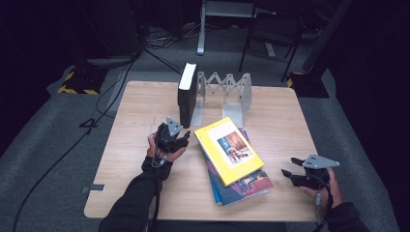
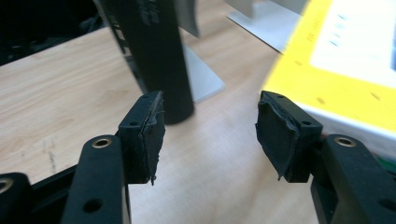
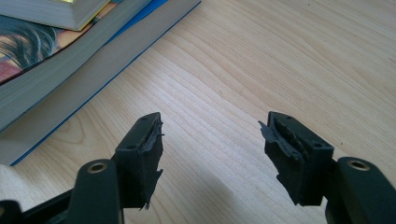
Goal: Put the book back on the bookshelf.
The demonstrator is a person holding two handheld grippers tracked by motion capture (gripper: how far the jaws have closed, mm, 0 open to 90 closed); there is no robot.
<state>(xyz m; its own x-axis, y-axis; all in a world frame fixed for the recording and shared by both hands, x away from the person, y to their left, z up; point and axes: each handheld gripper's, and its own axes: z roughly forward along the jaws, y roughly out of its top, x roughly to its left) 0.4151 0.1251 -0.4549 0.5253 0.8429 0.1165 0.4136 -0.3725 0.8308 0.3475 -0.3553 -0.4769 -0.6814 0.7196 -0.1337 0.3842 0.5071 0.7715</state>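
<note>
Rack [image 1: 239, 94] holds one upright black book [image 1: 186, 94]; both tools, left [image 1: 180, 137] and right [image 1: 289, 175], gape empty.

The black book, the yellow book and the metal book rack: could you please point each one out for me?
black book [image 1: 186, 96], high view, on its upright side face.
yellow book [image 1: 228, 150], high view, on its front cover.
metal book rack [image 1: 227, 87], high view, on its zigzag bars.
</note>
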